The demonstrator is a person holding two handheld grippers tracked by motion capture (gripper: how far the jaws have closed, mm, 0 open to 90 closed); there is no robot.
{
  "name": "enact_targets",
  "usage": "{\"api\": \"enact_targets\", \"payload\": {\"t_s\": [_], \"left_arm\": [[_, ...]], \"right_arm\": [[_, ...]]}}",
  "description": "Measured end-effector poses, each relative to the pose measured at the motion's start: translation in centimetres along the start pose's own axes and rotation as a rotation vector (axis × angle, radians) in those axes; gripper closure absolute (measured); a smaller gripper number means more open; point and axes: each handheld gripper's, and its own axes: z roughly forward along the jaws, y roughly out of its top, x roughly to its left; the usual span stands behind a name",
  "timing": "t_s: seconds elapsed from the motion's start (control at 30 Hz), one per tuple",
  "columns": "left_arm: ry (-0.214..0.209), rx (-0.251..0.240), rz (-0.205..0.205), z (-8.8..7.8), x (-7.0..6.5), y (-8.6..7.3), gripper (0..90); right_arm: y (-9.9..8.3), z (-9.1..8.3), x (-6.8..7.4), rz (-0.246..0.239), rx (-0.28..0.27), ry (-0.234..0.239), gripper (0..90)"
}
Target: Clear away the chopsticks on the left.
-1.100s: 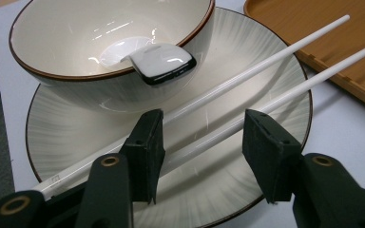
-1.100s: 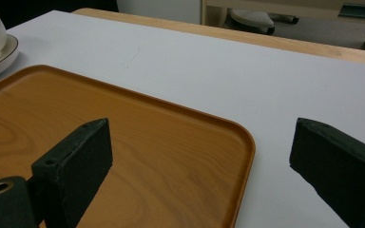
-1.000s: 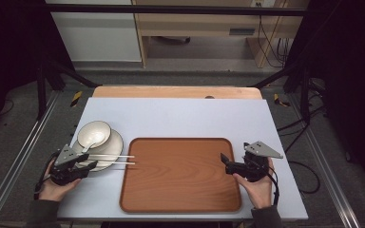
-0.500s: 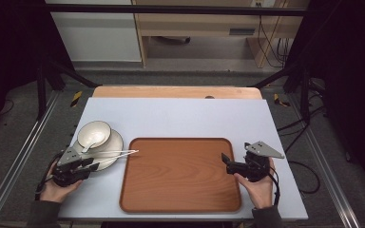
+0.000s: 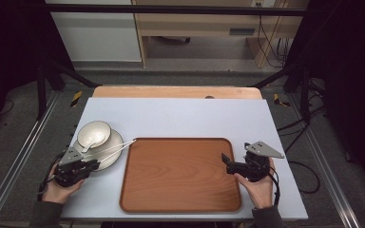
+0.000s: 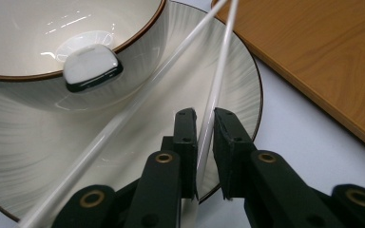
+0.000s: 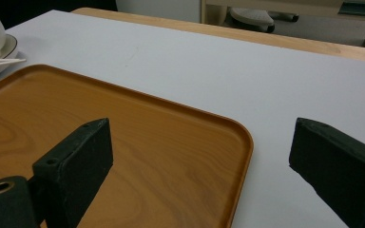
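The left hand-held gripper [image 6: 204, 142] has just been closing its jaws and now pinches one of the two white chopsticks [image 6: 215, 95] near its handle end, the pads pressing on both sides of it. The other chopstick [image 6: 123, 123] lies just beside the jaws, free, and both run forward from this gripper across the plate [image 6: 24, 156] toward the edge of the wooden tray [image 6: 313, 61]. A chopstick like this is probably light, stiff, smooth and slippery, so it may well swivel or slide in a pinch this far from its middle; a hold nearer the centre would likely steady it. Just ahead and to one side of the jaws sits a bowl [image 6: 52, 28] on the plate, with a spoon [image 6: 92, 66] resting over its rim, close enough to be knocked and breakable. The right hand-held gripper [image 5: 240, 166] waits with jaws wide apart and empty over the tray's far corner, the counter [image 7: 195, 61] beyond it
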Motion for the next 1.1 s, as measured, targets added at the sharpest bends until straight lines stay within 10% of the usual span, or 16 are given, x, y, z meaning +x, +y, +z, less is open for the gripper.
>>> {"api": "enact_targets", "payload": {"t_s": [1.1], "left_arm": [[-0.011,0.043,-0.128,1.5,-0.3,1.3,84.0]], "right_arm": [[0.0,0.0,0.0,0.007,0.005,0.011,6.8]]}}
